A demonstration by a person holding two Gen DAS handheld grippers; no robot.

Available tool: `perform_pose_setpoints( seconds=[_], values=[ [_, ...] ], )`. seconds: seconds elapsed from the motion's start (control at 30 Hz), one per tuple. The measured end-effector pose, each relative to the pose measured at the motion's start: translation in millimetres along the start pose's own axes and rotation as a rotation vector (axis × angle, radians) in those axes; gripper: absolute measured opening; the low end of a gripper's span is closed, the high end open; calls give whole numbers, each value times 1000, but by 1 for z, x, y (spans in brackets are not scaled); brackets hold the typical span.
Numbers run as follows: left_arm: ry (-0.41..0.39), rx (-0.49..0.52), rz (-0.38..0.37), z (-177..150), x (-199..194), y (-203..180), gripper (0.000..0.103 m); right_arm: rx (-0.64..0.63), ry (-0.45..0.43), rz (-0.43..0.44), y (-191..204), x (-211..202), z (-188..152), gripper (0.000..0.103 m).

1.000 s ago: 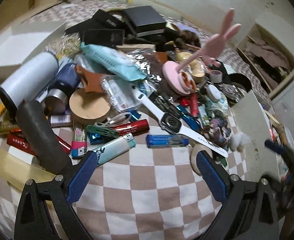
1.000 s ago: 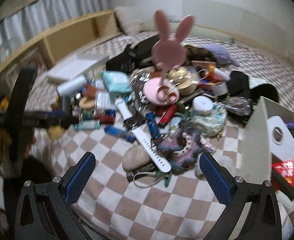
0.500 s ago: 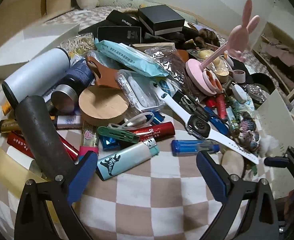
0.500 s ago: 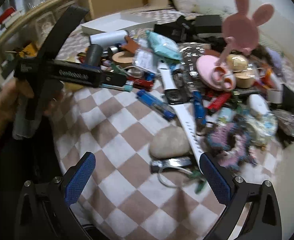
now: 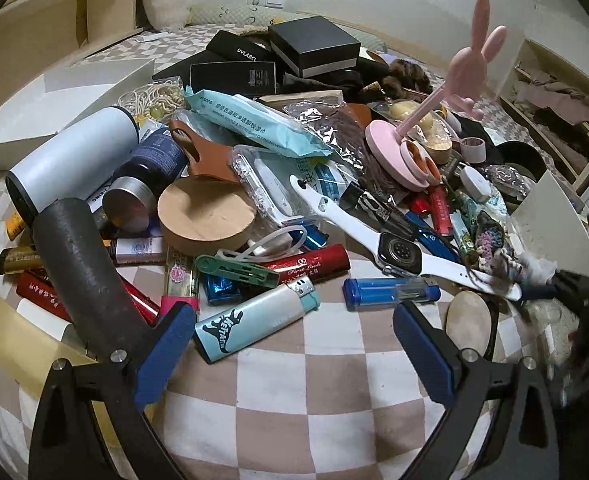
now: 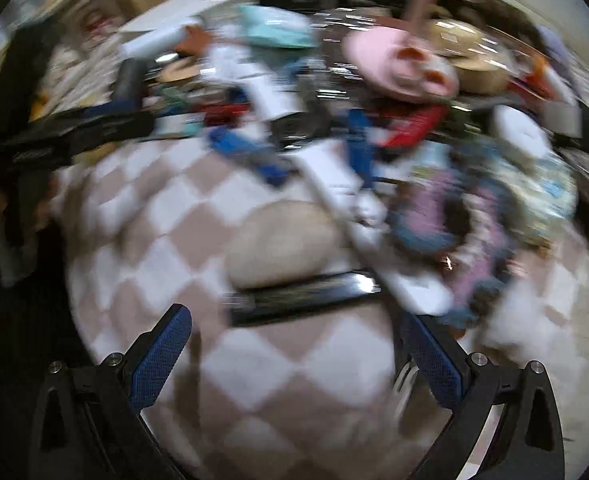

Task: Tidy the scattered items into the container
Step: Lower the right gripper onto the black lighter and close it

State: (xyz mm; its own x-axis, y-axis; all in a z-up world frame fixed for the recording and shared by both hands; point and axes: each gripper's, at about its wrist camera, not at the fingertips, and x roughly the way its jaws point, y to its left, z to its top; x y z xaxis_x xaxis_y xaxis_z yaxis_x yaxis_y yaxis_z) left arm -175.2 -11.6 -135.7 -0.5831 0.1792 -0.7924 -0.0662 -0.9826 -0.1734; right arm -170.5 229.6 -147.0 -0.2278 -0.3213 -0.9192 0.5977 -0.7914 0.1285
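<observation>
My left gripper (image 5: 294, 332) and right gripper (image 6: 296, 344) both hold their blue-padded fingers spread wide at the frame's bottom, gripping nothing.

The left wrist view is sharp and evenly lit, with glare on the foil wrapper (image 5: 326, 120). The right wrist view is strongly motion-blurred. Both views bend and darken at the edges.

on the checked cloth (image 5: 314, 408), a teal-capped white lighter (image 5: 254, 320) lies left of a blue lighter (image 5: 388, 294). behind them lies a red lighter (image 5: 314, 266), then a white-strapped smartwatch (image 5: 398, 254) to its right. a round cork disc (image 5: 206, 220) sits further left, beside a white cylindrical bottle (image 5: 70, 164).
</observation>
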Motion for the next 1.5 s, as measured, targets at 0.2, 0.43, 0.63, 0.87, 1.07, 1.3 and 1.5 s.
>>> perform_pose_setpoints(
  seconds=[0.2, 0.43, 0.63, 0.87, 1.07, 1.3, 1.5],
  values=[
    [-7, -6, -10, -1, -3, 1, 100, 27, 6, 70, -1, -5, 2, 103],
    [-11, -18, -19, -1, -4, 1, 100, -99, 65, 78, 31, -6, -11, 103],
    [-16, -21, -22, -1, -5, 2, 100, -86, 54, 113, 30, 1, -9, 103],
    [-18, -1, -8, -2, -2, 0, 100, -99, 32, 52, 21, 17, 17, 103],
    [-24, -6, -12, -2, -3, 3, 100, -177, 58, 86, 33, 18, 17, 103],
    [-24, -7, -11, -2, -3, 1, 100, -294, 130, 171, 62, 12, -2, 103],
    [-26, -6, -14, -2, -3, 1, 100, -324, 161, 294, 82, 3, -15, 103]
  ],
)
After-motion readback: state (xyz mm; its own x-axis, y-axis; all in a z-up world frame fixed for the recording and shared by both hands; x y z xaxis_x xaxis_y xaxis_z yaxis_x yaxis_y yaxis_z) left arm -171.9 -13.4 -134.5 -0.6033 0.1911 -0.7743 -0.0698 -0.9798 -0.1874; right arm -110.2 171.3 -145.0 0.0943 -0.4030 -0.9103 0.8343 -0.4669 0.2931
